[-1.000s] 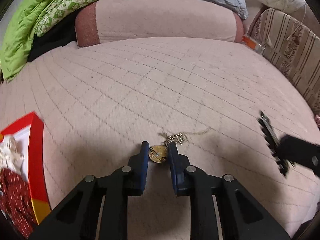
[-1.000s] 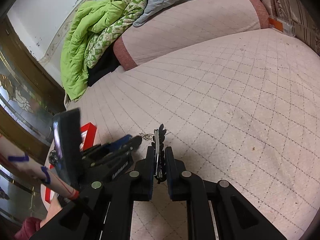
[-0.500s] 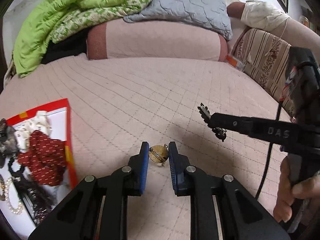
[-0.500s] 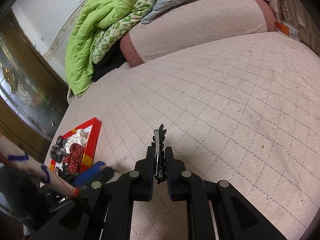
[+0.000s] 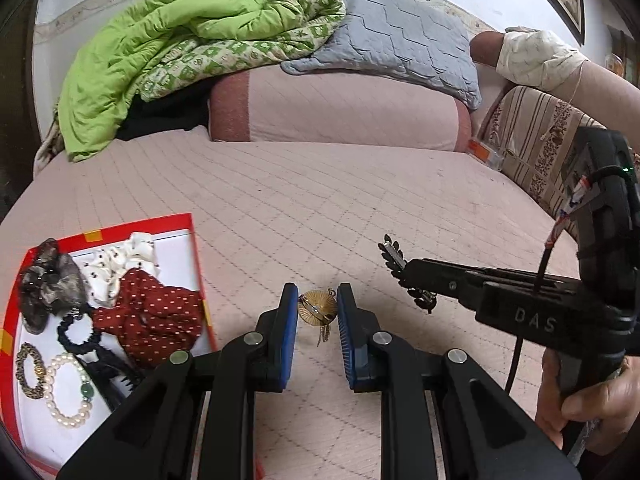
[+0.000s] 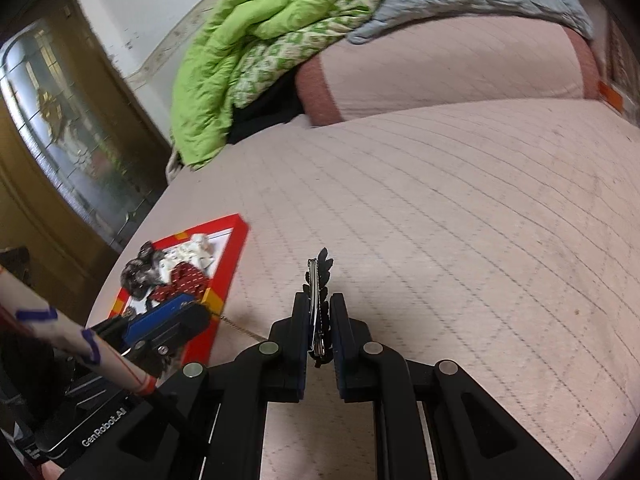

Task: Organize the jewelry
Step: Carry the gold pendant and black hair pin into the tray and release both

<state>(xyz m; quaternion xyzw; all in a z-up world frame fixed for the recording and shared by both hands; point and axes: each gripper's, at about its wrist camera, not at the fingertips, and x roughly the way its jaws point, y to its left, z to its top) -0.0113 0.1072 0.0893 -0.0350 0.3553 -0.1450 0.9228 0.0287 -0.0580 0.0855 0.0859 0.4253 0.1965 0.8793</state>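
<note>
My left gripper (image 5: 317, 308) is shut on a round gold pendant (image 5: 316, 307) whose chain hangs below it, lifted above the bed. My right gripper (image 6: 319, 312) is shut on a black leaf-shaped hair clip (image 6: 318, 280); the clip also shows in the left wrist view (image 5: 394, 258), to the right of the pendant. A red-rimmed tray (image 5: 194, 240) lies to the left, holding scrunchies, a red dotted cloth (image 5: 148, 316), a pearl bracelet (image 5: 68, 392) and other pieces. The tray also shows in the right wrist view (image 6: 236, 248).
The pink quilted bed (image 5: 320, 208) spreads ahead. A pink bolster (image 5: 340, 112), a green quilt (image 5: 168, 40) and a grey pillow (image 5: 400, 36) pile at the back. A striped cushion (image 5: 532, 136) is at the right. A glass-panelled door (image 6: 60, 120) stands left of the bed.
Both grippers have risen from the bed with their pieces. The pendant's chain has come off the quilt. The views have swung left, bringing the tray more into view.
</note>
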